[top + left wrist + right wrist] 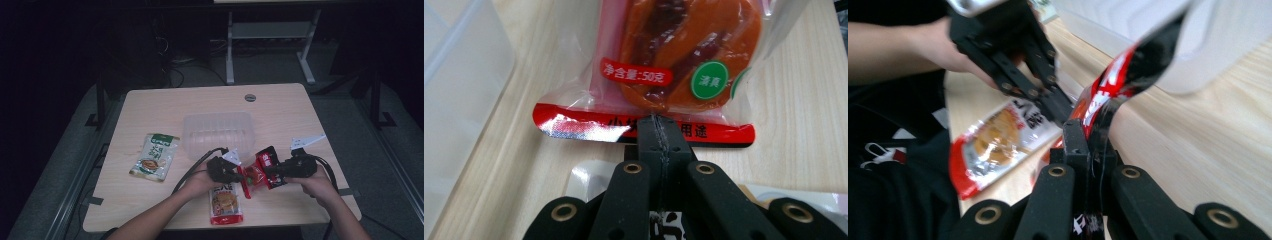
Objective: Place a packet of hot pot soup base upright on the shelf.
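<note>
red-black packet (262, 170), clear tub (217, 131), green-white pouch (155, 156)

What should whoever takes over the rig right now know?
Left gripper: shut on the red snack packet, pinching its sealed edge.
Right gripper: shut on the same packet's other side; packet held up between both, in front of the clear plastic bin.
Second red packet and green packet lie on the table.
Bin looks empty; all three packets are outside it.

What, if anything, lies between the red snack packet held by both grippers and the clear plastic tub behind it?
Nothing visible. The red snack packet hangs between the left gripper and right gripper, just in front of the clear plastic tub, with bare table around it.
</note>
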A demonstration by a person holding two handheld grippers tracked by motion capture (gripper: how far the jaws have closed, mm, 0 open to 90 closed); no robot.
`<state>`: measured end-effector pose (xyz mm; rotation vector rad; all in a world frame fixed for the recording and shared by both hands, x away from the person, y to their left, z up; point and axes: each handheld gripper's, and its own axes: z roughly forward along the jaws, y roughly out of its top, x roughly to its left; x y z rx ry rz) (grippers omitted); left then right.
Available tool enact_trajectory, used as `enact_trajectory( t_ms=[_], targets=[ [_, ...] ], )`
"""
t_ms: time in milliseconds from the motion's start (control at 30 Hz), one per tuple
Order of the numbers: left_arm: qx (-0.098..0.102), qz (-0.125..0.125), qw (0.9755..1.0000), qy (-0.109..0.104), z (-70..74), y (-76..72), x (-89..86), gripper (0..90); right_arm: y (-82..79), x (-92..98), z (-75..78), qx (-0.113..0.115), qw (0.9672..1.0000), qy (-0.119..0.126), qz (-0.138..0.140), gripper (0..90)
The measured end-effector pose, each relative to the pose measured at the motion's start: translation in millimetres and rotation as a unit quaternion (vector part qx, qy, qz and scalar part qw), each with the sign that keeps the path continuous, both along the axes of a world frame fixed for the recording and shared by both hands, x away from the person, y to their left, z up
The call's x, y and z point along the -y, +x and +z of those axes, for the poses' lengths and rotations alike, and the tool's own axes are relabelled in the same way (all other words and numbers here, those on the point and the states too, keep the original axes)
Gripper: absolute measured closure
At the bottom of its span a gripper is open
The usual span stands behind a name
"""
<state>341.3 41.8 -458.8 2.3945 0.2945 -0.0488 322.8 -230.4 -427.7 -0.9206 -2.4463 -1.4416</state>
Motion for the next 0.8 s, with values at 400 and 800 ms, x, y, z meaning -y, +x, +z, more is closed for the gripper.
enact_trajectory(
  t_ms=[400,800],
  targets=[
    [0.0,-0.005,0.9998,-0.021,5.8,-0.9,-1.3,89.8,-10.0,-5.6,12.2,0.019,0.9991,0.025,0.028,90.0],
    [-0.024,0.015,0.999,-0.034,28.2,-7.9,-42.5,83.1,-14.4,-3.9,17.0,0.034,0.9991,0.01,0.024,90.0]
  ],
)
